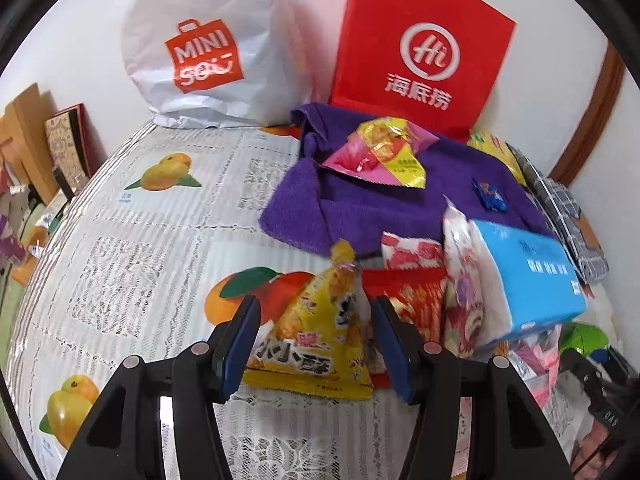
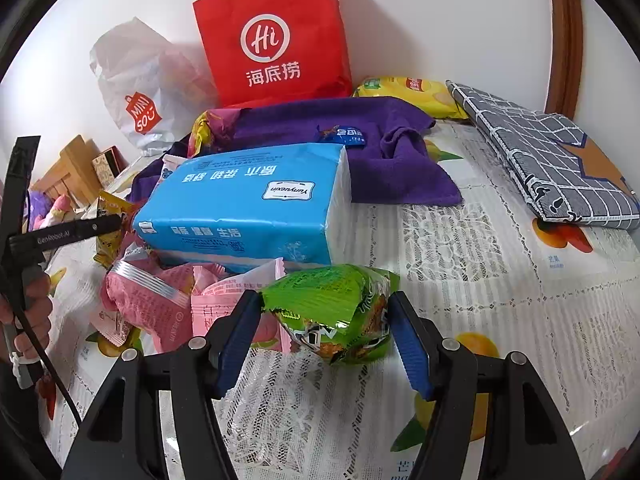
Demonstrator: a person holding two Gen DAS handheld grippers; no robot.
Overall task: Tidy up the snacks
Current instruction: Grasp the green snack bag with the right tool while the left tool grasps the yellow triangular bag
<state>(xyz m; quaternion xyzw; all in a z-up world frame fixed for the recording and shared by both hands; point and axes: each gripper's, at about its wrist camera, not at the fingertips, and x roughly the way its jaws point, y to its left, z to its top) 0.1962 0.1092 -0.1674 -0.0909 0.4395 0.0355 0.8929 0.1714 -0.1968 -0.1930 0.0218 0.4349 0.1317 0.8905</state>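
My left gripper (image 1: 316, 340) is wide open, straddling the yellow triangular foil snack packet (image 1: 316, 336); pads not touching, so it lies free on the fruit-print lace tablecloth (image 1: 160, 216). My right gripper (image 2: 326, 332) likewise brackets the crumpled green foil snack bag (image 2: 340, 312), unclamped. At 12 o'clock the blue plastic tissue pack (image 2: 248, 208) rests across pink wrappers (image 2: 160, 300), likely pinning them.

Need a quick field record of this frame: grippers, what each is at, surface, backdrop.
left gripper: open, jaws either side of the yellow triangular snack packet
right gripper: open, jaws either side of the green foil snack packet
surface: fruit-print lace tablecloth
centre: blue tissue pack, purple towel
backdrop: red paper bag, white plastic bag
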